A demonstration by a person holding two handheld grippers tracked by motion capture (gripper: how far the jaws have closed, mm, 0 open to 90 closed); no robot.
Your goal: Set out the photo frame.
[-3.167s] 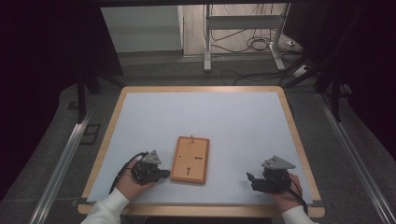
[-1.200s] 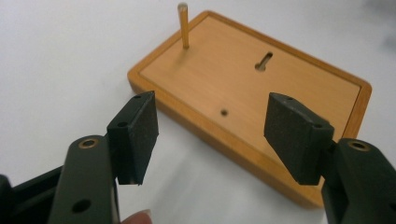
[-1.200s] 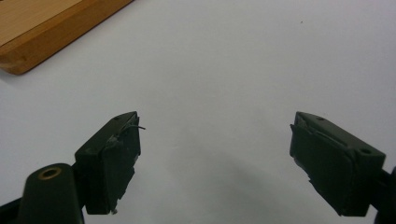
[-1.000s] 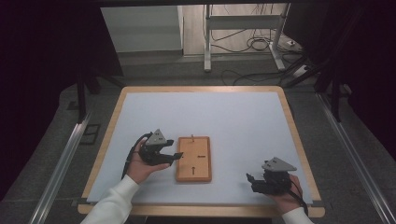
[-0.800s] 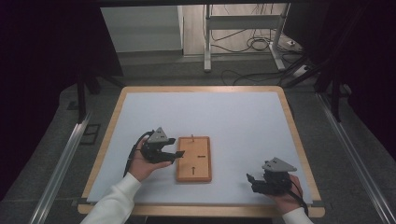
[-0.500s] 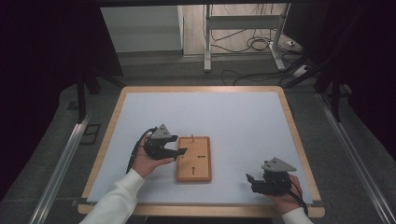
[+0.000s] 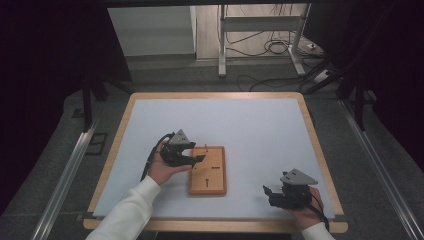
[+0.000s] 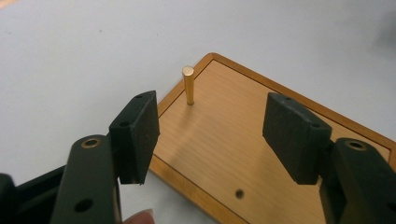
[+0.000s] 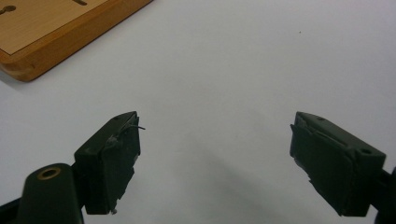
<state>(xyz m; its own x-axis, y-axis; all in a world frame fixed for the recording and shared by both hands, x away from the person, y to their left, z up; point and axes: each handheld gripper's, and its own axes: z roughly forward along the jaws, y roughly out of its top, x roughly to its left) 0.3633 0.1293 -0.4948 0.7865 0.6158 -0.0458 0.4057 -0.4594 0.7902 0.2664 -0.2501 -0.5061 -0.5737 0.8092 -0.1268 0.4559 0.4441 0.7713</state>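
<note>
A flat wooden board [image 7: 208,171] lies on the white table, a short brass peg [image 8: 188,85] standing upright near its far left corner [image 7: 206,148]. My left gripper [image 7: 199,159] hovers over the board's left edge; its jaws stand open [image 8: 212,133] with the peg a little beyond them and nothing between. Slots and a small hole [image 8: 239,193] mark the board. My right gripper [image 7: 267,194] rests near the table's front right, open [image 9: 215,158] over bare white surface, with the board's corner [image 9: 42,42] off to its upper left.
The table [image 7: 250,125] has a wooden rim [image 7: 320,150] all round. Behind it stand a metal frame's legs [image 7: 260,30] and loose cables [image 7: 272,47] on the floor. Rails [image 7: 70,170] run along both sides of the table.
My left gripper has moved from the table's front left up and to the right, onto the board's left edge near the peg. The right gripper has stayed where it was.
</note>
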